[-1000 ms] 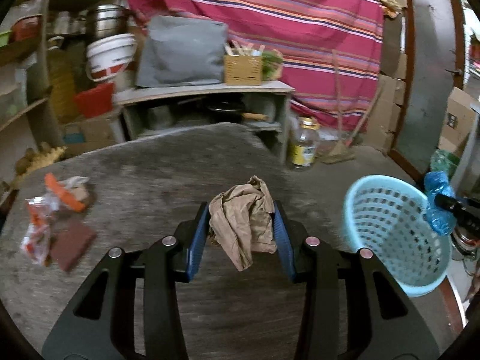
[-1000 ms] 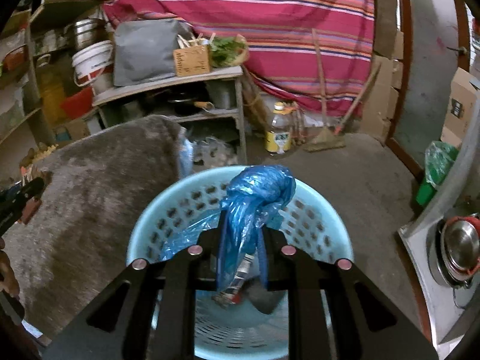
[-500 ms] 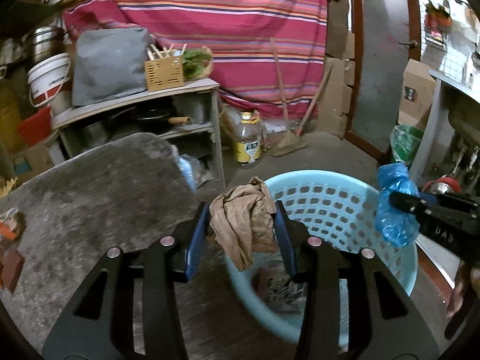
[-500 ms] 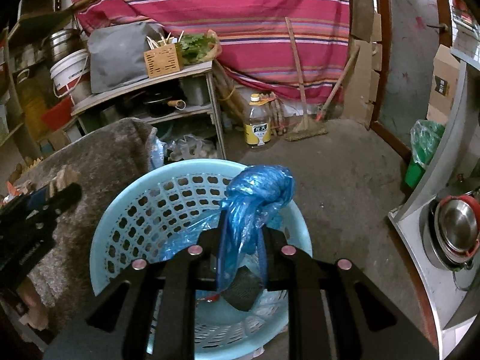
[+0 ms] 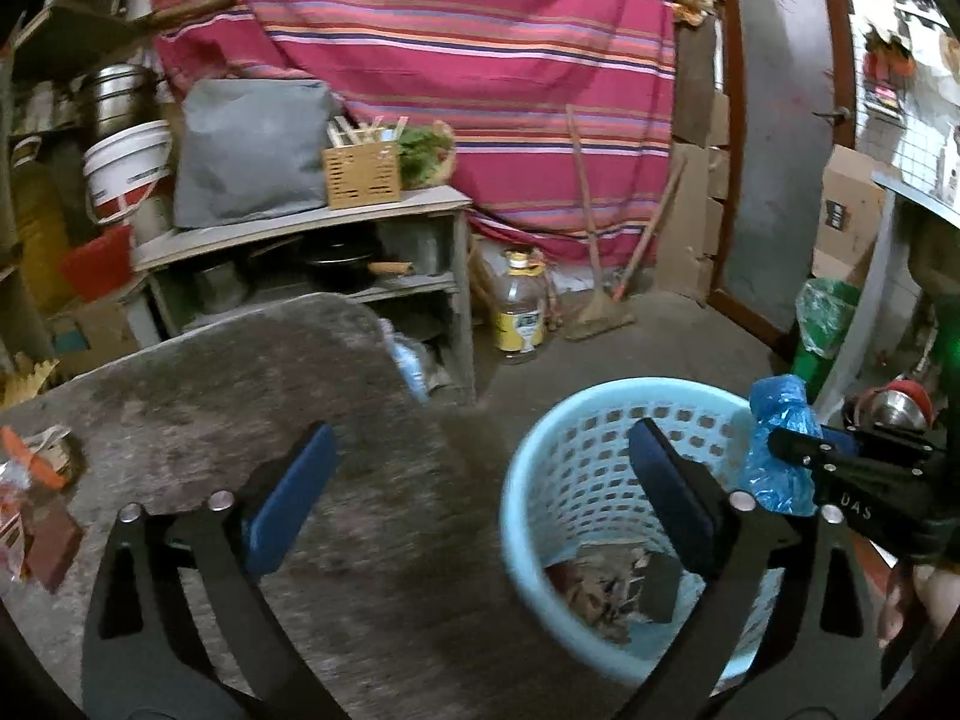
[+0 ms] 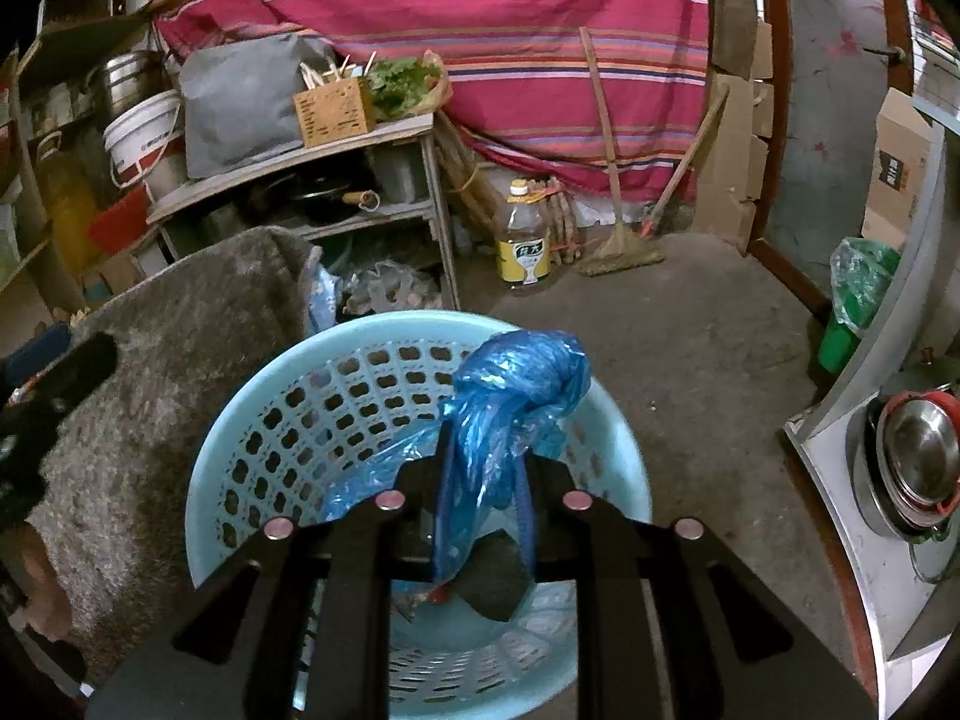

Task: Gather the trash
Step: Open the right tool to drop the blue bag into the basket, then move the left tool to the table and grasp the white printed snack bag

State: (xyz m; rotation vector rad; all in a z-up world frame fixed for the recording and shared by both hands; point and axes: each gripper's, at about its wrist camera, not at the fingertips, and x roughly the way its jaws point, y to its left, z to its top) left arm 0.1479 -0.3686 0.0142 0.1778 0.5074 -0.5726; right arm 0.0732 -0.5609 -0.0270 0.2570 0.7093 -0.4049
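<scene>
With the left tongs [image 5: 480,480] opening and empty, we keep the right tongs [image 6: 483,480], pinching the blue bag [image 6: 516,384], centred over the basket [image 6: 252,420] before releasing.

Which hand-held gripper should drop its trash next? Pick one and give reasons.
Right. The right hand-held gripper is clamped on the blue bag directly over the basket. The left hand-held gripper is opening, nothing between its jaws.

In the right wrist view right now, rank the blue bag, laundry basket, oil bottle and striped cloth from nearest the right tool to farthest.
1. blue bag: clamped in the right tool.
2. laundry basket: directly below.
3. oil bottle: on the floor beyond.
4. striped cloth: hanging at the back.
</scene>
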